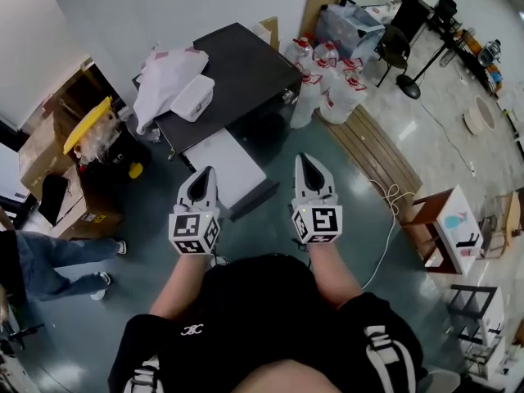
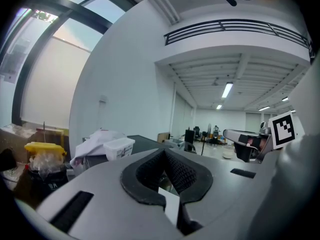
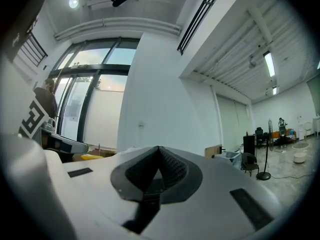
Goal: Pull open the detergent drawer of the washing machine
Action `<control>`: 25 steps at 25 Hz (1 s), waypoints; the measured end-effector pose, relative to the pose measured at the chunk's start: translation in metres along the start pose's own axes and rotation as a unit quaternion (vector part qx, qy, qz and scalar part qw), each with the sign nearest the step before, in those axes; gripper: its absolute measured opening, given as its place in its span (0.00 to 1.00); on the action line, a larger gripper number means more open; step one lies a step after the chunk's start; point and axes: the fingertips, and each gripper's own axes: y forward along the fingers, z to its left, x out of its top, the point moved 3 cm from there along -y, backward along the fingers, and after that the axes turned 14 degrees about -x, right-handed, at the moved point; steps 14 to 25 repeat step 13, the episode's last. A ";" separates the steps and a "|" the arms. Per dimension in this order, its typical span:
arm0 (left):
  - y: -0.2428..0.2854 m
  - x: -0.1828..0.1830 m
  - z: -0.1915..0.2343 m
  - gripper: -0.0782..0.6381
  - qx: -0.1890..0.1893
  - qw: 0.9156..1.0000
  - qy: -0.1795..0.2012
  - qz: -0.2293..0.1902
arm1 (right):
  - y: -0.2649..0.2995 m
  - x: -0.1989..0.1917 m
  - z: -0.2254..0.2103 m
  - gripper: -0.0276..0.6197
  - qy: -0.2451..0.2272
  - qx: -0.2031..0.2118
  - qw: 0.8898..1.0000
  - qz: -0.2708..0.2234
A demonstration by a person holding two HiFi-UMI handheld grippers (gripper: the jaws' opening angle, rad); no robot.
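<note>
The washing machine is a dark-topped box ahead of me, with a white panel jutting from its near side. I cannot make out the detergent drawer in any view. A white cloth bundle and a white plastic tub lie on the machine's top. My left gripper and right gripper are held side by side at chest height, short of the machine and touching nothing. In the left gripper view the left gripper is shut and empty. In the right gripper view the right gripper is also shut and empty.
A yellow-lidded bin and cardboard boxes stand left of the machine. A person's legs in jeans are at far left. Water jugs, a wooden pallet, a white cable and a stool lie to the right.
</note>
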 end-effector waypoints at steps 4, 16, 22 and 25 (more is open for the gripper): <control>-0.003 0.003 0.000 0.11 0.001 1.000 0.003 -0.002 | -0.001 0.001 0.003 0.05 0.001 0.002 1.000 -0.005; -0.005 0.007 -0.009 0.11 -0.002 1.000 0.007 -0.003 | -0.011 0.002 0.004 0.05 0.008 0.015 1.000 -0.010; -0.005 0.007 -0.009 0.11 -0.002 1.000 0.007 -0.003 | -0.011 0.002 0.004 0.05 0.008 0.015 1.000 -0.010; -0.005 0.007 -0.009 0.11 -0.002 1.000 0.007 -0.003 | -0.011 0.002 0.004 0.05 0.008 0.015 1.000 -0.010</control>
